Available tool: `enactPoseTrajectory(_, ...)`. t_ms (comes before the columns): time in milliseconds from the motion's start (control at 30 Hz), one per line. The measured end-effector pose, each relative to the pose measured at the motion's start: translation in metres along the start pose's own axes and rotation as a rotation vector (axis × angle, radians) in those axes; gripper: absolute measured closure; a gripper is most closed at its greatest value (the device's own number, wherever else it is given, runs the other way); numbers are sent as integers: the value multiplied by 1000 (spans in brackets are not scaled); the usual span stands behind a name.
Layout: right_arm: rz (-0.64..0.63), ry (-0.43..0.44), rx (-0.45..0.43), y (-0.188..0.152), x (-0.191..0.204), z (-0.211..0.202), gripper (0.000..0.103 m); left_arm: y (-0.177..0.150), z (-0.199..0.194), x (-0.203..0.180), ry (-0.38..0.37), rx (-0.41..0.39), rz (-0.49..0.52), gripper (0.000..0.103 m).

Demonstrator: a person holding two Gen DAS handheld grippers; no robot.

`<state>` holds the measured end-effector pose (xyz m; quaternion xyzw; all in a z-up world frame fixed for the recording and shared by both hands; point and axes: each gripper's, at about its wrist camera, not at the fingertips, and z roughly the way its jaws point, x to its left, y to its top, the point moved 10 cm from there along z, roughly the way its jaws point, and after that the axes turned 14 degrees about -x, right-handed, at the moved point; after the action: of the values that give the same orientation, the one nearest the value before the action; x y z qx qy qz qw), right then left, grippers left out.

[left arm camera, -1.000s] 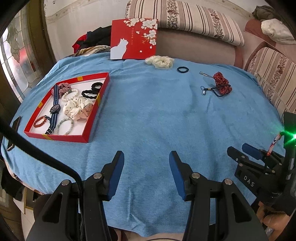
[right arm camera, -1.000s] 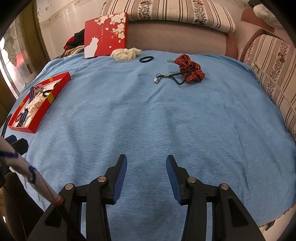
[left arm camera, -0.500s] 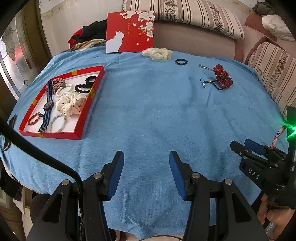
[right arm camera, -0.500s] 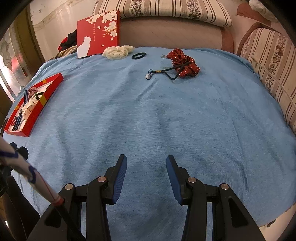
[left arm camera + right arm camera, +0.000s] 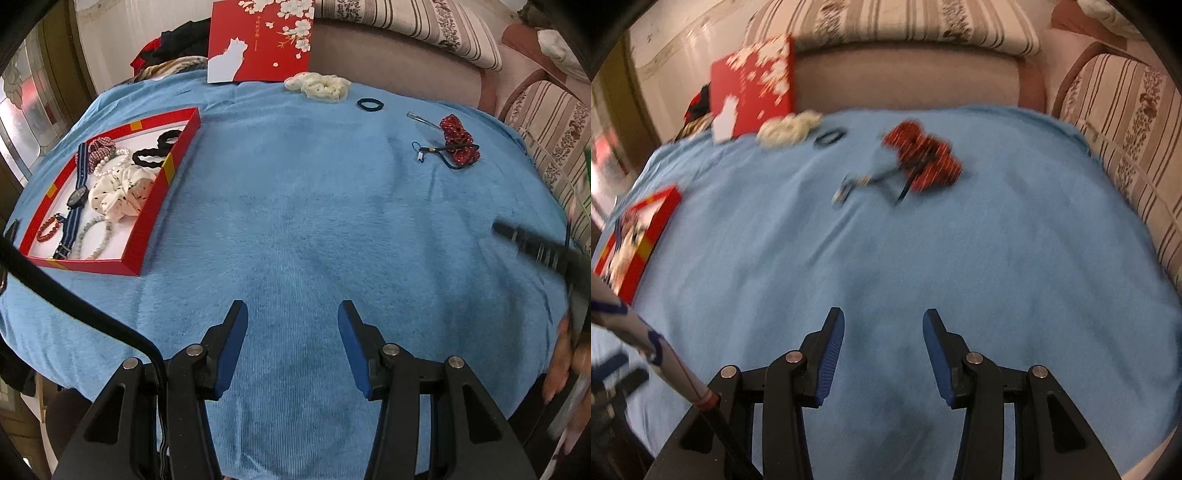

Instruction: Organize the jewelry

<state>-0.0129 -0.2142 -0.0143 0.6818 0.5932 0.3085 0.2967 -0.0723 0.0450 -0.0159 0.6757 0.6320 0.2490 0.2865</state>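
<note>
A red polka-dot fabric bow hair clip (image 5: 458, 140) with a dark cord lies on the blue cloth-covered table (image 5: 314, 229), far right, its long axis running diagonally from its metal clip at upper left. The shallow red cardboard tray (image 5: 147, 221) holding bracelets sits far left. Both the left gripper (image 5: 291, 328) and right gripper (image 5: 882, 332) hover tilted downward, jaws spread, empty.
</note>
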Motion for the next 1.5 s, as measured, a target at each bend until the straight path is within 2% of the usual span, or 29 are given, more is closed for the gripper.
enactPoseTrajectory(133, 56, -19, -47, 44, -28, 26, 52, 0, 10, 3, 3, 10, -5, 54)
enactPoseTrajectory(267, 90, -12, -55, 83, -44, 64, 50, 2, 19, 7, 4, 20, -20, 54)
enactPoseTrajectory(333, 95, 4, -45, 97, -44, 81, 43, 3, 23, 9, 9, 21, -22, 54)
enactPoseTrajectory(500, 60, 15, 28, 111, -29, 132, 41, 3, 29, 12, 18, 29, -26, 54)
enactPoseTrajectory(533, 39, -1, 47, 110, -27, 142, 43, 3, 29, 14, 20, 30, -29, 54)
enactPoseTrajectory(567, 28, -12, 69, 108, -26, 150, 54, 3, 30, 15, 22, 31, -31, 54)
enactPoseTrajectory(600, 24, -12, 94, 107, -24, 157, 96, 3, 31, 17, 26, 32, -36, 54)
enactPoseTrajectory(633, 23, -10, 108, 106, -22, 159, 100, 3, 30, 18, 28, 31, -39, 54)
enactPoseTrajectory(733, 2, 34, 82, 115, -1, 150, 100, 4, 30, 22, 33, 27, -48, 54)
enactPoseTrajectory(833, 10, 190, 73, 119, 42, 124, 100, 4, 28, 25, 36, 24, -58, 54)
enactPoseTrajectory(867, 8, 268, 79, 117, 65, 109, 100, 4, 26, 26, 35, 23, -63, 54)
enactPoseTrajectory(967, -46, 431, 109, 101, 119, 74, 99, 4, 22, 27, 34, 15, -71, 54)
enactPoseTrajectory(1000, -67, 483, 127, 91, 136, 62, 95, 4, 20, 28, 36, 15, -75, 54)
enactPoseTrajectory(1067, -84, 566, 167, 73, 159, 43, 73, 4, 18, 30, 37, 13, -86, 54)
enactPoseTrajectory(1100, -83, 575, 159, 71, 163, 37, 56, 5, 15, 32, 37, 10, -93, 54)
enactPoseTrajectory(1133, -74, 581, 136, 72, 165, 29, 51, 6, 14, 35, 40, 6, -96, 54)
enactPoseTrajectory(1233, -26, 569, 110, 75, 156, 20, 51, 7, 9, 44, 54, -6, -102, 54)
enactPoseTrajectory(1300, -14, 516, 101, 73, 137, 21, 51, 9, 9, 51, 58, -8, -116, 54)
enactPoseTrajectory(1400, -29, 495, 138, 53, 126, 24, 51, 18, 14, 60, 41, -23, -148, 54)
enactPoseTrajectory(1500, -90, 490, 185, 22, 127, 29, 51, 35, 27, 67, -19, -30, -194, 54)
